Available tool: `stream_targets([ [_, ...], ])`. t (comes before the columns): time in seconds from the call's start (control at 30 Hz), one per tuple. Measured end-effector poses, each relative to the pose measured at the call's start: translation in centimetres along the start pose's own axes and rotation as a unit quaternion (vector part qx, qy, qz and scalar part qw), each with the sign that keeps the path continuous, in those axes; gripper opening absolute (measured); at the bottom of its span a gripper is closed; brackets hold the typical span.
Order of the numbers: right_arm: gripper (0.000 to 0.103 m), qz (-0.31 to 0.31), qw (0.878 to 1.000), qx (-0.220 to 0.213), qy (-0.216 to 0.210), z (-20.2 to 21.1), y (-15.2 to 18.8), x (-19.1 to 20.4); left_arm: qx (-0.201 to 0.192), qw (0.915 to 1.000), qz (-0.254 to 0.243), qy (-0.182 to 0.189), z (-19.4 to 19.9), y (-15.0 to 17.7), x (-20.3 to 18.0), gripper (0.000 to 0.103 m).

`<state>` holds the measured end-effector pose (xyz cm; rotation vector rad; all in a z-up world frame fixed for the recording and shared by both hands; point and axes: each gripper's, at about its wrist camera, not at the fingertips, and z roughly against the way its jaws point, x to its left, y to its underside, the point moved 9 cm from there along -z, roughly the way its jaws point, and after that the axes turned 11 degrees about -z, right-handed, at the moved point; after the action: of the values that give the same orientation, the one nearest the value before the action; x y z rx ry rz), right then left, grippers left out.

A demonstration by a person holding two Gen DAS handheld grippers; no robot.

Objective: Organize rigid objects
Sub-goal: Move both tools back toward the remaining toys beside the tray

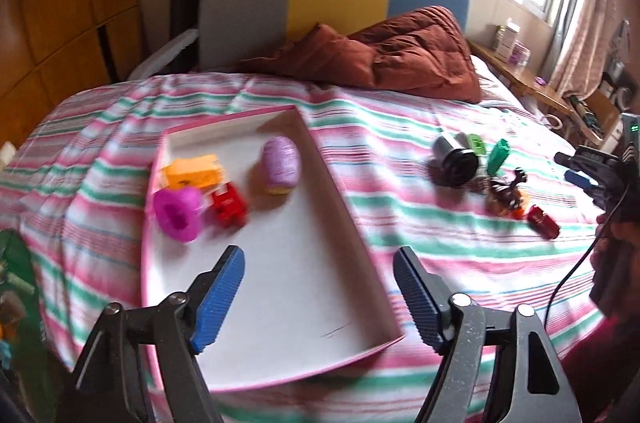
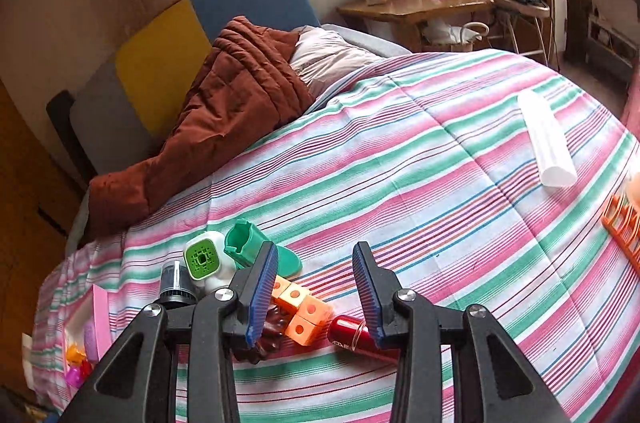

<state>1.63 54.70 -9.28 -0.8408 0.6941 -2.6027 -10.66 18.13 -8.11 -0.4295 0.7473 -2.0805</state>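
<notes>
**Blue-padded grippers hanging over the striped bed**

Both grippers are tilting down. The left gripper (image 1: 320, 297) is hanging over the near end of the pink tray (image 1: 340, 201), jaws wide, holding nothing. The right gripper (image 2: 316, 295) is hanging over the toy pile near the bed's left edge, jaws partly open and empty. An orange block (image 2: 306, 317) and red can (image 2: 352, 337) are lying below. Bare bedspread (image 2: 420, 159) is stretching to the right.

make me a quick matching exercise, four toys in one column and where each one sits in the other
Things:
1. purple egg
2. orange cube blocks
3. white tube
4. red cylinder

Places:
A. alone on the bedspread, far from the pile
B. inside the pink-edged tray
C. below the right gripper's right finger
D. between the right gripper's fingers, on the bedspread

Pairs: 1-B, 2-D, 3-A, 4-C
</notes>
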Motion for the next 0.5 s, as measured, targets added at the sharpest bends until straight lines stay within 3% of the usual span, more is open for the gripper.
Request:
stream_targets([
  [0.2,0.039,-0.018,0.999,0.018,-0.025,0.1,0.2,0.5,0.015,0.9979,-0.017,0.061,-3.6,-4.6,-5.4,0.085],
  [0.5,0.041,-0.033,0.997,0.042,-0.049,-0.2,0.8,1.0,0.034,0.9941,0.000,0.103,-10.4,-10.3,-9.9,0.092],
])
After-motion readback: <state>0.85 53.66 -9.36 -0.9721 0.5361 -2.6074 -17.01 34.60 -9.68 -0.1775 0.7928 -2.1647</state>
